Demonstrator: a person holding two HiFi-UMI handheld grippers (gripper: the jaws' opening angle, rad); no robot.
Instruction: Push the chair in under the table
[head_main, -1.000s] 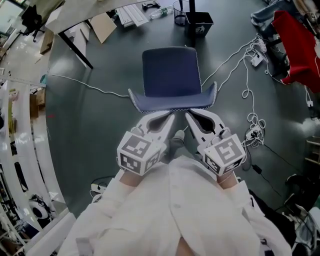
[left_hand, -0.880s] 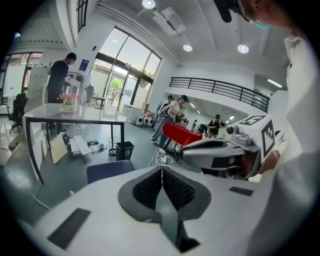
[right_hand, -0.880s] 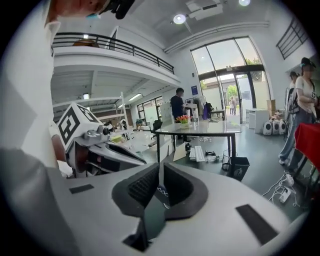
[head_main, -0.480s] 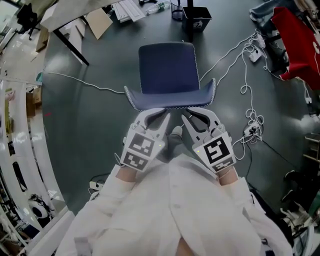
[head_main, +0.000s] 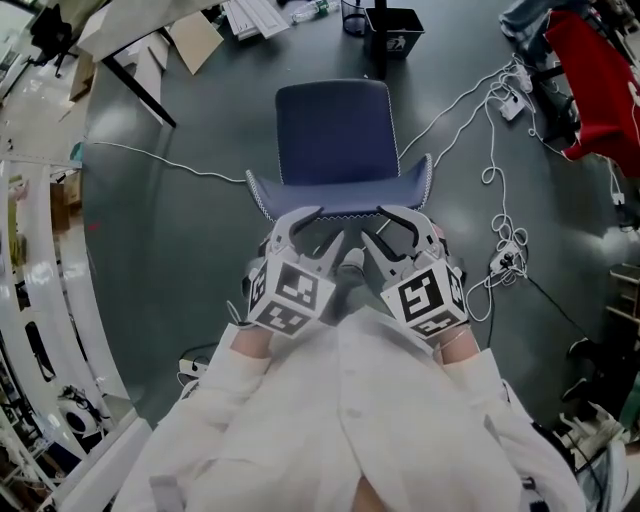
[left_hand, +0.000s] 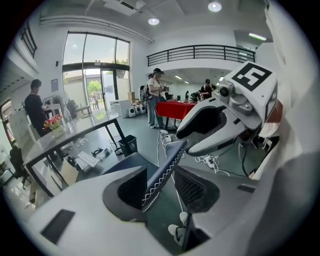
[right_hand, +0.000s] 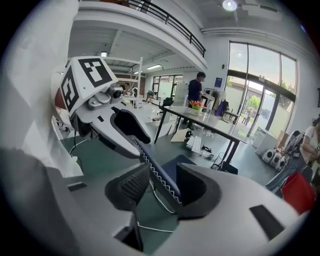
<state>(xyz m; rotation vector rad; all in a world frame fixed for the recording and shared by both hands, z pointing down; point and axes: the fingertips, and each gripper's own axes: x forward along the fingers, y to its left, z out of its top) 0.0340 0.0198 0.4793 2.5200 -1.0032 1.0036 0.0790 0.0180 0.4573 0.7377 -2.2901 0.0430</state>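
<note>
The blue chair (head_main: 335, 130) stands on the dark floor with its seat facing away from me. The stitched top edge of its backrest (head_main: 340, 203) is nearest me. My left gripper (head_main: 312, 228) and right gripper (head_main: 385, 228) sit side by side at that edge, and both sets of jaws are opening. In the left gripper view the backrest edge (left_hand: 162, 170) runs between the left gripper's (left_hand: 161, 182) pads with a gap beside it. It likewise passes between the right gripper's (right_hand: 159, 185) pads. The table (head_main: 130, 30) is at the far upper left.
Loose white cables (head_main: 495, 170) lie on the floor to the right, and one cable (head_main: 170, 165) runs to the left. A black bin (head_main: 395, 30) stands beyond the chair. Red cloth (head_main: 600, 80) is at the far right, and cardboard (head_main: 195, 45) lies by the table leg (head_main: 140, 90). My shoes (head_main: 350, 268) are below the grippers.
Both grippers have dropped lower over the backrest's top edge and rolled, so the marker cubes face up more. Their jaws, shut before, have spread apart around the edge.
</note>
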